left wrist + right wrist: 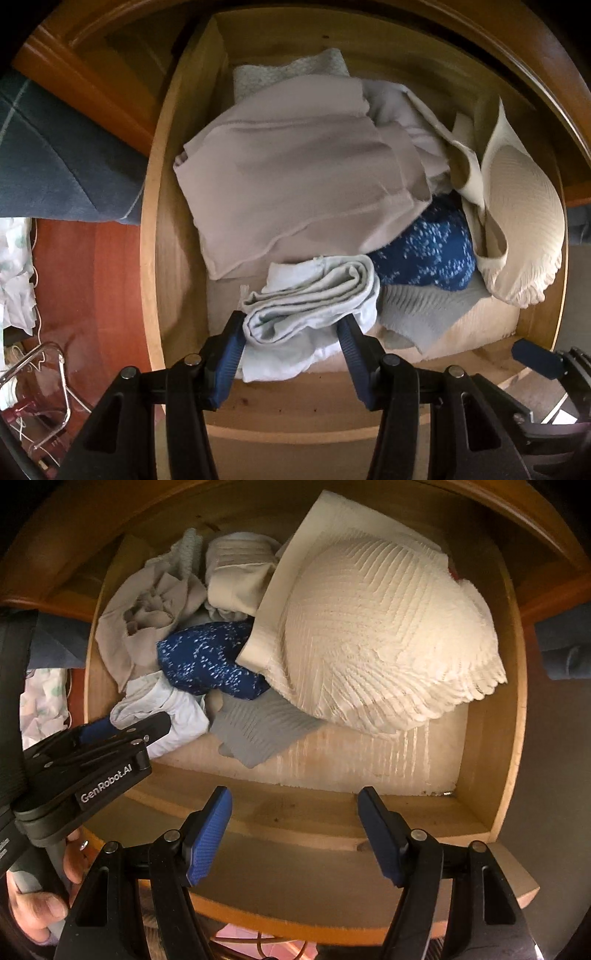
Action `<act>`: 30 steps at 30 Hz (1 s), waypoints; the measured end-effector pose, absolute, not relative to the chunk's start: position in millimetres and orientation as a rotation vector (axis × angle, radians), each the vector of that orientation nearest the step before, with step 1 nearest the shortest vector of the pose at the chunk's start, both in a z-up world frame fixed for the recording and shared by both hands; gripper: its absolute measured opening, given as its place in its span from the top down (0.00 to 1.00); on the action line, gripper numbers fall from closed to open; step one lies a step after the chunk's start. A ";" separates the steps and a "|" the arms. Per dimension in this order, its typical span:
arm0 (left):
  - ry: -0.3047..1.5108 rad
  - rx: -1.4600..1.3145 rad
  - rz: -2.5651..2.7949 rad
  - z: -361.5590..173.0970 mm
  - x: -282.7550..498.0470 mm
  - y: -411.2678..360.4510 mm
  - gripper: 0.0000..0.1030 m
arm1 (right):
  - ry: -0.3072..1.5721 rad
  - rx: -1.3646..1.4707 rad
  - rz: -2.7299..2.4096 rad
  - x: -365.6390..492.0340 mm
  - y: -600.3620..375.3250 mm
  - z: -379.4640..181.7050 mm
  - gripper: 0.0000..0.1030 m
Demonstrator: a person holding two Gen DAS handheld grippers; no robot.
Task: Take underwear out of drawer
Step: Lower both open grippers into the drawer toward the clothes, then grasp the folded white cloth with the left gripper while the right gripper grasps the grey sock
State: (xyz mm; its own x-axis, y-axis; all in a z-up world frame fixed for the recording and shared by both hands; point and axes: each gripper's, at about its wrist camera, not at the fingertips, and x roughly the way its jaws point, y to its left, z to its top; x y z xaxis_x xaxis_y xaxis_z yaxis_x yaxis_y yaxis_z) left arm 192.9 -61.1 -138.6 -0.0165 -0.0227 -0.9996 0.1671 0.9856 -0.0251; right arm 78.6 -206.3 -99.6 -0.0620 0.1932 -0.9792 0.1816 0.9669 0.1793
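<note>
Left hand-held gripper (291, 325) points straight down with its pads either side of the rolled pale blue underwear (314, 295) at the front of the drawer (166, 206); can't tell if it's clamped yet. The roll looks soft, light and squishy, so I'd pinch it mid-roll. Right hand-held gripper (295, 805) hangs empty and spread over the drawer's front edge.

I'm in a home bedroom: an open wooden dresser drawer (151, 236) stuffed with folded underwear (295, 177) and a cream bra (388, 638), red wood floor (96, 288) beside it.
</note>
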 end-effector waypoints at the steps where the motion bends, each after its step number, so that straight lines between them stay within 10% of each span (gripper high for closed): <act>1: 1.582 0.108 -0.154 -139.7 195.1 -58.5 0.49 | 1.642 0.296 0.010 80.0 -205.6 -102.5 0.34; 30: 1.594 -0.067 -0.169 -152.6 205.1 -14.9 0.51 | 1.793 0.271 -0.177 159.8 -186.4 -173.8 0.34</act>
State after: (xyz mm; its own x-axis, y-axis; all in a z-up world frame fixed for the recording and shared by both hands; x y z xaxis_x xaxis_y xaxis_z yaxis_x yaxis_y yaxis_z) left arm 205.1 -14.9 -152.6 -0.0317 -0.1483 -0.9884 0.0628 0.9867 -0.1501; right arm 159.8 -186.4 -173.8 -0.2208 0.0886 -0.9713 0.2768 0.9606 0.0247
